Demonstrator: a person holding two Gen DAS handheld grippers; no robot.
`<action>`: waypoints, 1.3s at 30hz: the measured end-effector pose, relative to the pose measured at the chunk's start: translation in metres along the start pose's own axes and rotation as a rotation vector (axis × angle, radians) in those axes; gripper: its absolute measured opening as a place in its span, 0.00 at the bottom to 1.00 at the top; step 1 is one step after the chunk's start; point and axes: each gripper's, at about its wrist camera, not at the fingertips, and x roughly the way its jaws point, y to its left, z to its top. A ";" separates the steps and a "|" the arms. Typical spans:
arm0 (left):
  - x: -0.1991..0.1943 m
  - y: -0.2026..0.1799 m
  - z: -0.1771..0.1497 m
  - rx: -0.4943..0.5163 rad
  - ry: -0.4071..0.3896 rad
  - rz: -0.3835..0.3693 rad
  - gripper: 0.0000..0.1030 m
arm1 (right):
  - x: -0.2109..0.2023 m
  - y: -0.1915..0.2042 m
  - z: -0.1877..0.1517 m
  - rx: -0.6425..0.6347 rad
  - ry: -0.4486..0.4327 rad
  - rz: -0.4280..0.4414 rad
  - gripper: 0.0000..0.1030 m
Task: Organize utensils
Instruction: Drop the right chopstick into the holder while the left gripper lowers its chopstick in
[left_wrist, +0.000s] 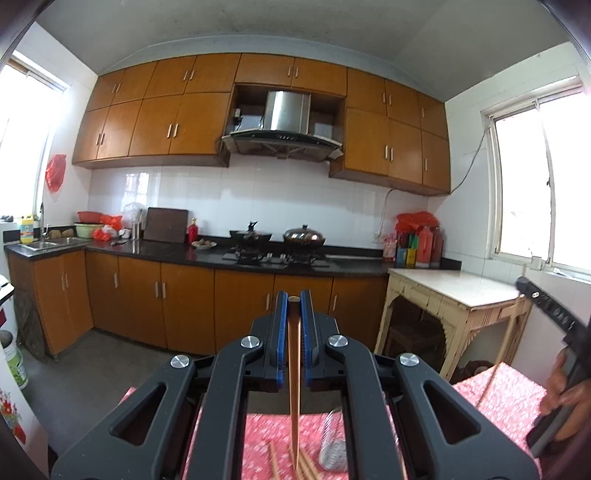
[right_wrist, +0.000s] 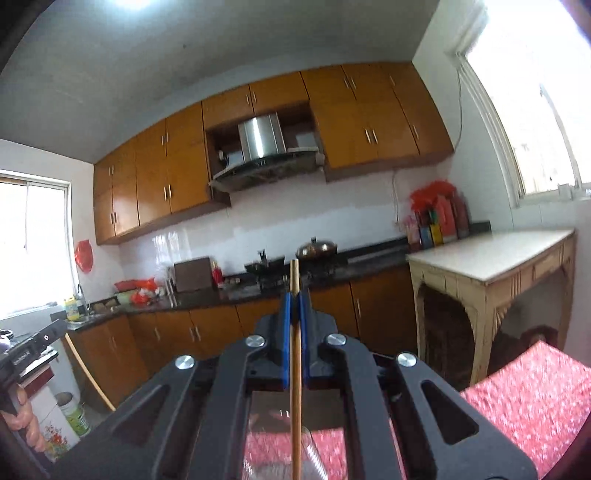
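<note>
Left wrist view: left gripper fingers clench one chopstick upright above the metal holder on the red-clothed surface, likely for dropping in; right gripper likewise clamps its chopstick above that holder

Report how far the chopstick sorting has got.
Done: nothing visibly stowed; what the metal holder contains is too blurred to tell. In hand: the left gripper is shut on a dark chopstick, the right gripper on a light chopstick. Left: loose chopsticks lie on the red cloth.
</note>
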 end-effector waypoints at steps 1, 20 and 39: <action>0.002 -0.003 0.003 0.000 -0.007 -0.002 0.07 | 0.006 0.003 0.002 -0.004 -0.013 -0.003 0.06; 0.102 -0.041 -0.042 -0.049 0.078 -0.046 0.07 | 0.124 0.001 -0.077 -0.065 0.019 -0.013 0.06; 0.114 -0.028 -0.068 -0.048 0.232 0.018 0.08 | 0.113 -0.043 -0.088 -0.010 0.219 -0.079 0.43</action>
